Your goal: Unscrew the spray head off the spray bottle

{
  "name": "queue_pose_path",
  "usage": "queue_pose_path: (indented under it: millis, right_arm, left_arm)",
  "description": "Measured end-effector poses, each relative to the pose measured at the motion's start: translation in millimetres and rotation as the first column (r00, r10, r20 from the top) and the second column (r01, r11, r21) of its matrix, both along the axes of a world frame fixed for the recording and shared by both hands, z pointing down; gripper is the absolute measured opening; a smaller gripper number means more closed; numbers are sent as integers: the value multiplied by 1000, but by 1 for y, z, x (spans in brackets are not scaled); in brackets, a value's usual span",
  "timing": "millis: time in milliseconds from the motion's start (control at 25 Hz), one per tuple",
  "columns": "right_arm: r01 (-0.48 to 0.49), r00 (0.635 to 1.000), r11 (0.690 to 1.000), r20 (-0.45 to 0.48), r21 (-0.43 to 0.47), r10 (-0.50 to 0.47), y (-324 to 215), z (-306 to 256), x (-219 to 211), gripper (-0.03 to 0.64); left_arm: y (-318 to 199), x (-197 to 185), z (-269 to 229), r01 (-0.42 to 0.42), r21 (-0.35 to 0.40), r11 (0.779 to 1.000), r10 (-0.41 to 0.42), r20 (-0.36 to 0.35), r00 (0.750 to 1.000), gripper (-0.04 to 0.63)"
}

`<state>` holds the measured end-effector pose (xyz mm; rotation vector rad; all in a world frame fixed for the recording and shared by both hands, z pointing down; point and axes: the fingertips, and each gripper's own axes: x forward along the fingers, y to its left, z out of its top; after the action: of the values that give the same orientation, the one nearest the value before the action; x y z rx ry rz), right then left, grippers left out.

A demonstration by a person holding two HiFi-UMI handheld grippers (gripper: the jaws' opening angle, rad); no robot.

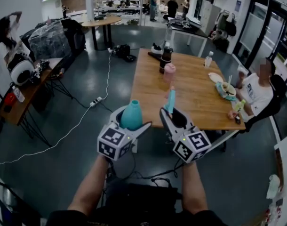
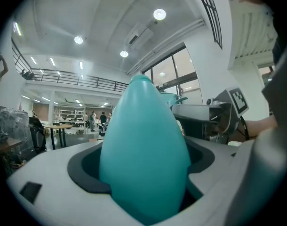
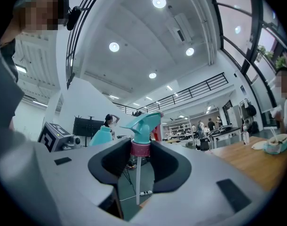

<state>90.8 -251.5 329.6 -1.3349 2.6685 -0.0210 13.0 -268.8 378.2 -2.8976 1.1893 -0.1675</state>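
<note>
Both grippers are held up in front of the wooden table. In the head view my left gripper (image 1: 132, 124) is shut on the teal spray bottle (image 1: 131, 115), which stands upright with no head on it. The bottle's body (image 2: 143, 149) fills the left gripper view, wedged between the dark pads. My right gripper (image 1: 174, 117) is shut on the teal spray head (image 1: 171, 99), held apart to the right of the bottle. In the right gripper view the spray head (image 3: 144, 125) is clamped at its pink collar (image 3: 140, 148), and its white dip tube (image 3: 137, 182) hangs free below.
A long wooden table (image 1: 193, 95) stands just ahead with a pink cup (image 1: 169, 72), a dark flask (image 1: 165, 58) and a clear bottle on it. A seated person (image 1: 256, 93) eats at its right edge. A power strip and cable (image 1: 95, 101) lie on the floor at left.
</note>
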Motion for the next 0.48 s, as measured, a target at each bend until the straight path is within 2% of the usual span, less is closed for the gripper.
queue_pose_path:
  millis: [480]
  right_arm:
    - [-68, 996, 998, -50, 12, 69, 1, 7, 3, 137]
  left_arm:
    - [1, 4, -3, 1, 5, 1000, -1, 2, 1000, 446]
